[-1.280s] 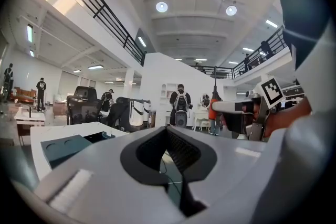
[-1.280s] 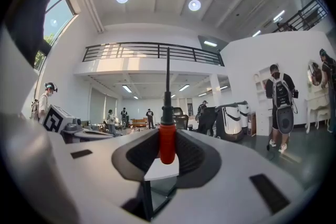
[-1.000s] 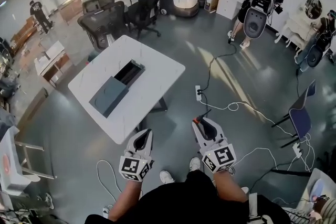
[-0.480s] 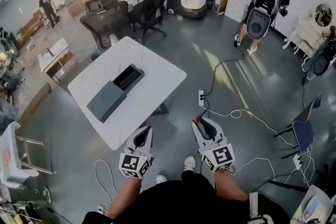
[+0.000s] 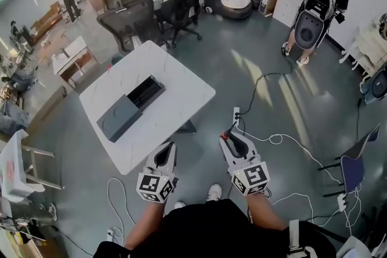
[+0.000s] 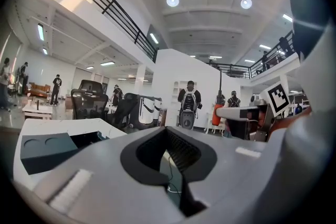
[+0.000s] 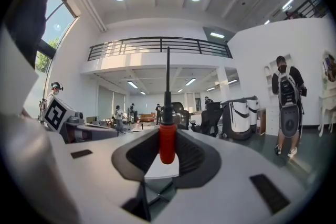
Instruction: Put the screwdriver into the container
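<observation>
Fingers (image 7: 137, 153) of the right gripper (image 7: 168, 136) pinch a red-handled screwdriver (image 7: 167, 147) upright; left gripper (image 6: 169, 150) fingers spread, empty.

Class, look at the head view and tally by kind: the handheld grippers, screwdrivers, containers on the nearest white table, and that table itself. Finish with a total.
Grippers: 2 (left gripper, right gripper)
Screwdriver: 1
Container: 1
White table: 1
Total: 5
</observation>
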The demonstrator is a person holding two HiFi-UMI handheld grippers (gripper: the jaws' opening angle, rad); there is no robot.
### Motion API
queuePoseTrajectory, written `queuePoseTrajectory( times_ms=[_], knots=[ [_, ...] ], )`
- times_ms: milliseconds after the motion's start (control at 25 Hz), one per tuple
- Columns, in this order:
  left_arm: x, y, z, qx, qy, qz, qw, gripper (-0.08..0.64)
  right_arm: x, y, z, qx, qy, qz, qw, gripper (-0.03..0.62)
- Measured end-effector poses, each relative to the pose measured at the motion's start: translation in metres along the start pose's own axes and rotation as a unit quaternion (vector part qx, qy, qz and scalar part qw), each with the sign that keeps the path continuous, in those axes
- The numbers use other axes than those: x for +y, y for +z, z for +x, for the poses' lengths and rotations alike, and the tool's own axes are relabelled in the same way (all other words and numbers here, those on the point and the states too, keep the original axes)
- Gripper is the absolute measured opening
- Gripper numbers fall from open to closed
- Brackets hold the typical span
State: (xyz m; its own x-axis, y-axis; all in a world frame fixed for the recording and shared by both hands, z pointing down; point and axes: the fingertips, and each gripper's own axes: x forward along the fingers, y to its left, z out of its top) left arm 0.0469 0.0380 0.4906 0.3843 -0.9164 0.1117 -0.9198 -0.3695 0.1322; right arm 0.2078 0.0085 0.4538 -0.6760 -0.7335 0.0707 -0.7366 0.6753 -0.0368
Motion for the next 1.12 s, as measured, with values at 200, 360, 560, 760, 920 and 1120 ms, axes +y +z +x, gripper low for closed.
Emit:
queuePoseTrajectory(
  times_ms=[200, 360, 560, 760, 920, 1120],
  knots=[
    [-0.008, -0.007, 0.009, 0.013, 0.034, -0.002, 0.9993, 0.009, -0.018, -0.006, 0.009, 0.004, 0.026, 0.001, 1.0, 0.1],
    [-0.005, -0.004, 0.011, 0.016, 0.052, 0.004, 0.9985, 0.009, -0.025, -0.007, 0.015, 0.004, 0.036, 0.015, 0.999, 0.1],
    [0.009, -0.005, 0.01, 0.021, 0.072, 0.014, 0.9971, 0.009, -0.029, -0.011, 0.03, 0.005, 0.045, 0.015, 0.999, 0.1],
    [0.033, -0.008, 0.013, 0.021, 0.08, 0.016, 0.9965, 0.009, -0.028, -0.012, 0.054, 0.007, 0.049, 0.015, 0.999, 0.1],
    [0.053, -0.004, 0.023, 0.016, 0.083, 0.015, 0.9963, 0.009, -0.025, -0.009, 0.079, 0.009, 0.058, 0.006, 0.998, 0.1],
    [0.084, 0.01, 0.04, 0.005, 0.083, 0.017, 0.9964, 0.009, -0.023, 0.001, 0.122, 0.007, 0.066, -0.006, 0.998, 0.1]
  ],
)
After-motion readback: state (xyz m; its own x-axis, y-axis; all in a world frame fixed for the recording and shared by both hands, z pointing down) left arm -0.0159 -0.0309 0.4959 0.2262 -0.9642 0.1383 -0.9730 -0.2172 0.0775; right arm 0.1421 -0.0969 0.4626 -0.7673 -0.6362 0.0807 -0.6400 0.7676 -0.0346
